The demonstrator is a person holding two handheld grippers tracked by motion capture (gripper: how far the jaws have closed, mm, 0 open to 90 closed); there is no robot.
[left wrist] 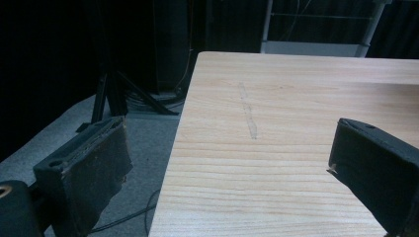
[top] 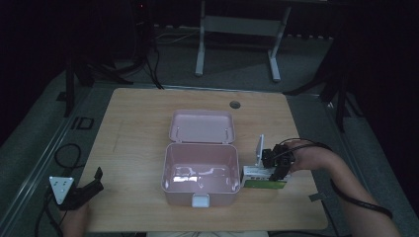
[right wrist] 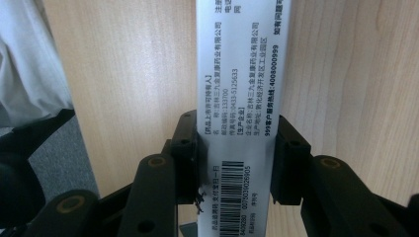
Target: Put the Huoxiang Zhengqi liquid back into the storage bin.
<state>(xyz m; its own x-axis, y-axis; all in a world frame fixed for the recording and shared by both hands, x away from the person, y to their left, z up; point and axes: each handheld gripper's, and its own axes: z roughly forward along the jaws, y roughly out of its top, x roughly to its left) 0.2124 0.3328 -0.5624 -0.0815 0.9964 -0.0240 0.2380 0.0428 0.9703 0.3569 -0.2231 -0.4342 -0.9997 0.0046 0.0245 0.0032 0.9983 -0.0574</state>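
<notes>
While the pink box [top: 200, 175] sits open and empty mid-table, the right gripper [top: 276, 170] has clamped the white medicine carton [right wrist: 237, 98] lying just beside it, so packing looks barely begun; the left gripper [top: 91, 185] rests idle, jaws apart.

We see bare table [top: 133, 123] left of the open pink box [top: 200, 177]. Its raised lid [top: 201, 126] blocks the far side; a white carton [top: 257, 173] crowds its right wall.

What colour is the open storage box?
Pale pink plastic storage box, seen best in the high view.
</notes>
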